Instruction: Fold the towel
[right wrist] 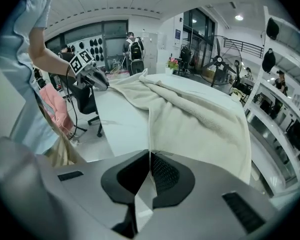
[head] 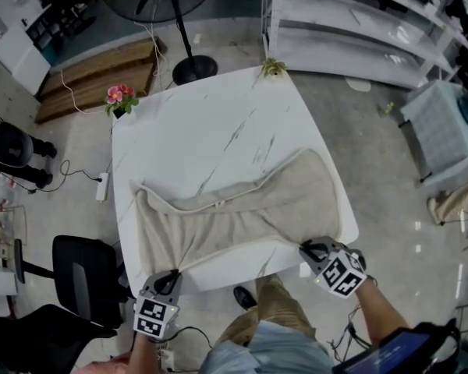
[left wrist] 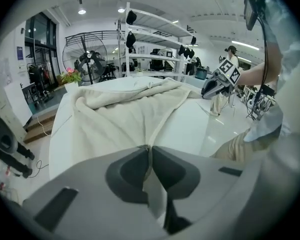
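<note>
Flower pot (head: pixel 119 100), fan base (head: pixel 193 69) beyond towel (head: pixel 234 209)

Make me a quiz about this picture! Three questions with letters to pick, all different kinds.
1. What colour is the towel? A blue, B beige, C red.
2. Where are the pink flowers? A at the table's far left corner, B on the towel, C under the table.
3. What is the left gripper doing? A hanging open, B pinching the towel, C holding flowers.
Answers: 1 B, it looks beige; 2 A, they stand at that corner; 3 B, its jaws clamp the towel's edge.
</note>
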Motion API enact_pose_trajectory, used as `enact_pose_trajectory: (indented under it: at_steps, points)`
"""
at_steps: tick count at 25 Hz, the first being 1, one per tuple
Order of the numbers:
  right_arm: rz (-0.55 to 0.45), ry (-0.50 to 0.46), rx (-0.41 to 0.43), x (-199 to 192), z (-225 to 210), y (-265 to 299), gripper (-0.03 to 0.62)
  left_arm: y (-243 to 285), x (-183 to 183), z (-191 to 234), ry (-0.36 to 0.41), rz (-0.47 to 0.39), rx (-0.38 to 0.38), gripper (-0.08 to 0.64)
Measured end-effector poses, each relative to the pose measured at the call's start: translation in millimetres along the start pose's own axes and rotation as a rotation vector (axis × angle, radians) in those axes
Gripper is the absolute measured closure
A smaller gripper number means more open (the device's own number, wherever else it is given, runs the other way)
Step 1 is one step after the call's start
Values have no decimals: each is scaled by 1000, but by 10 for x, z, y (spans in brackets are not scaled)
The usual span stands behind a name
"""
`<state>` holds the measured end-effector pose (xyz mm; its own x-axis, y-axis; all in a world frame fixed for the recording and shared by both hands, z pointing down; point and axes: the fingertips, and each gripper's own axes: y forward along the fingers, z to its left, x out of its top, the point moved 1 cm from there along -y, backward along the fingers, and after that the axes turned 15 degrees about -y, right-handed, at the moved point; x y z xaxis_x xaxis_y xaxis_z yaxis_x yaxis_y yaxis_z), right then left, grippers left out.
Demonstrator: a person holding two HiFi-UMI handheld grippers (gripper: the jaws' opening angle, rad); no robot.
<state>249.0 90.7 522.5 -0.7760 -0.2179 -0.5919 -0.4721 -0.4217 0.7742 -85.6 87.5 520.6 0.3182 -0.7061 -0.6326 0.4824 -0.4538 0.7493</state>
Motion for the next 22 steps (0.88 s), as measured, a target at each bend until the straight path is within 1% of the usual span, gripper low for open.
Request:
enact_pose_trajectory:
  at_steps: [5,7,8,10,11,12,15,18,20,22]
  points:
    - [12,1,-12,-70,200,-66,568,-91,-167,-104,-11,-24,-3,532]
    - [9,22,-15,-80,240,-44,565,-107,-180,-120,-25,-45,-8,531]
    - [2,39,-5,-62,265,-47,546,-127,-166,-144,-36,-55,-22,522]
    - [-29,60,32,55,318,-108,460,-209,-89,-215,-58,-74,-65,452]
    - [-53,58,45,143,332,-158,429,-270,-32,-243,-63,-87,-84,420]
    - [-78,50,49,240,328,-214,414,-343,31,-260,-66,-103,-97,403]
    - [-156,23,26,543,192,-400,410,-587,284,-260,-52,-170,-109,385]
    - [-220,-7,-17,835,-121,-569,410,-701,679,-189,12,-250,-90,380]
    - [-248,-38,-43,1002,-366,-623,410,-676,963,-118,60,-285,-78,354]
    - [-253,-89,-60,1134,-604,-612,410,-604,1203,-21,96,-303,-65,325]
